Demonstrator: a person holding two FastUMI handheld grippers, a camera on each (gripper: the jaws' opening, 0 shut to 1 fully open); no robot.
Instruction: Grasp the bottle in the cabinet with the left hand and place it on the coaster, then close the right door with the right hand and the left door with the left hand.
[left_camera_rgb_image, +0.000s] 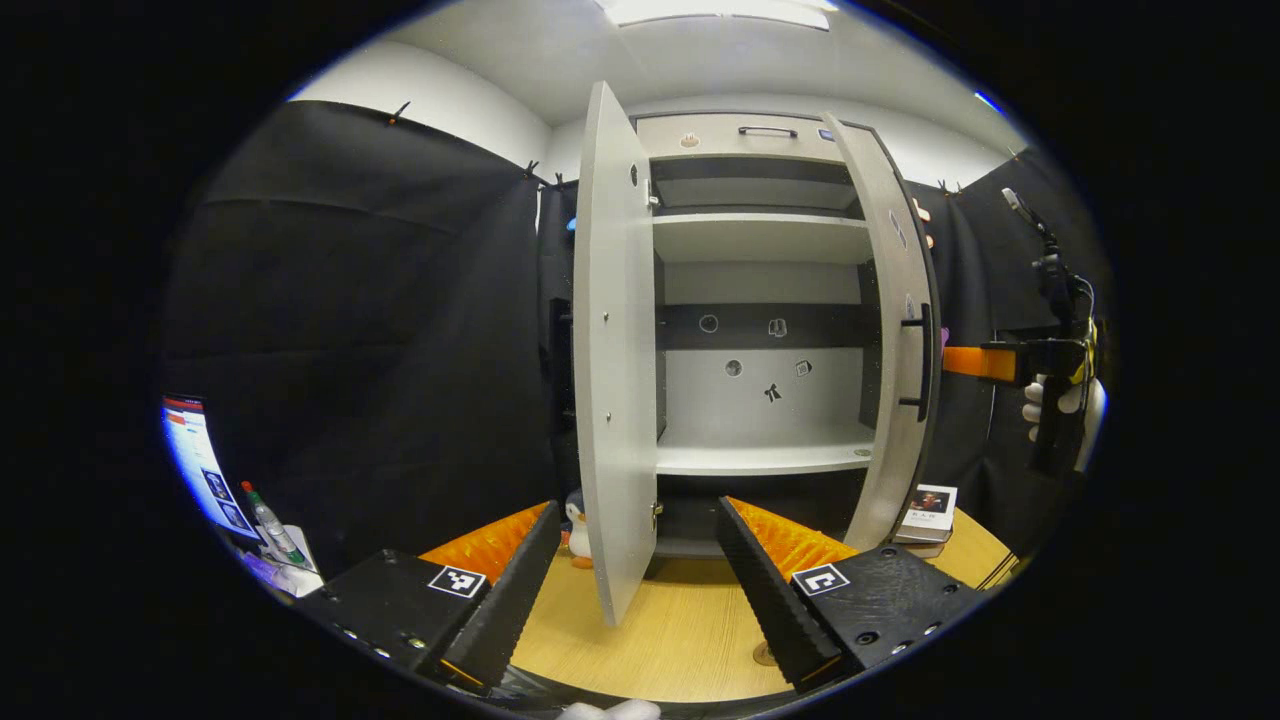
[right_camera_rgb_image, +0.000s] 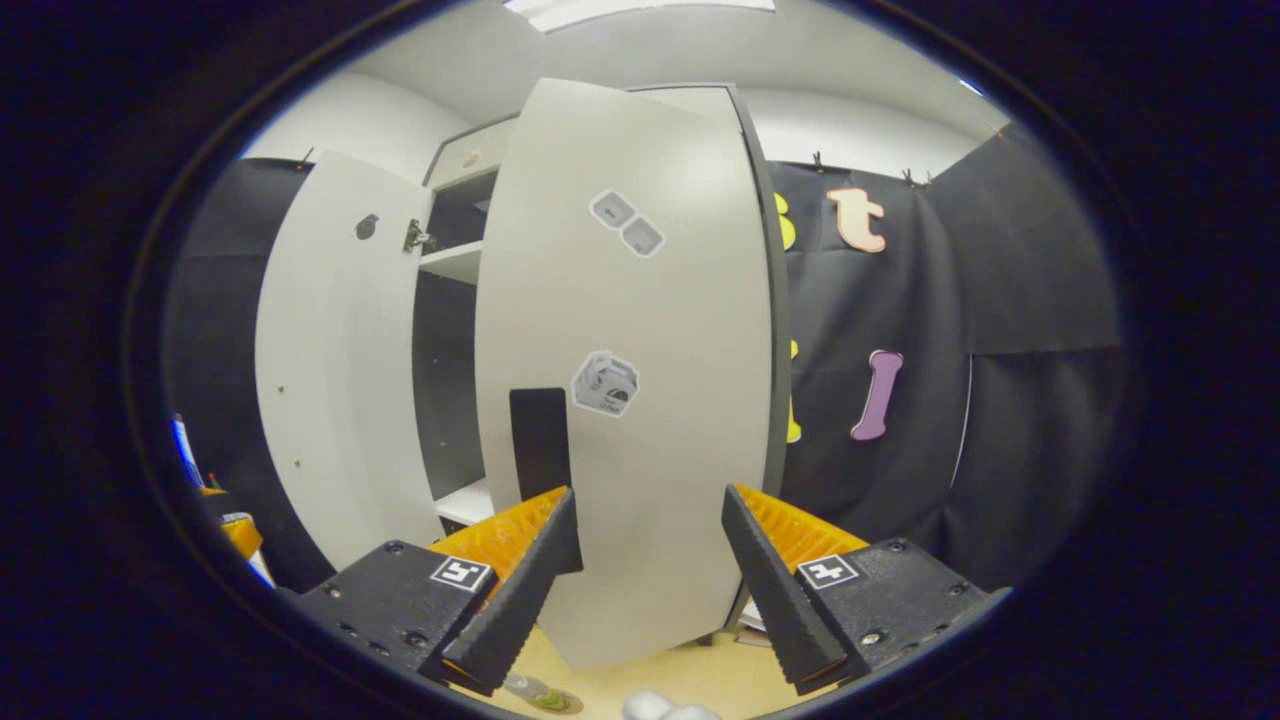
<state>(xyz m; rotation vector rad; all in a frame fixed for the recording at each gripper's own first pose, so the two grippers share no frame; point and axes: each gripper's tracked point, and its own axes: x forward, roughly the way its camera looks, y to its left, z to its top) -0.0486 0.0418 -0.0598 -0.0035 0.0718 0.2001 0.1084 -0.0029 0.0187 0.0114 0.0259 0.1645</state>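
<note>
Jaws stand apart on both the right gripper (right_camera_rgb_image: 645, 590) and the left gripper (left_camera_rgb_image: 635, 590), holding nothing. Just ahead of my right fingers, filling the centre of the frame, hangs the right door (right_camera_rgb_image: 640, 400), partly open. It is a pale grey panel with small stickers and a black handle (right_camera_rgb_image: 540, 440). I judge it stiff, light on its hinges and hard to hurt, so I'd push flat near the handle side rather than pinch. What looks like the bottle (right_camera_rgb_image: 538, 690) sits at the bottom edge
</note>
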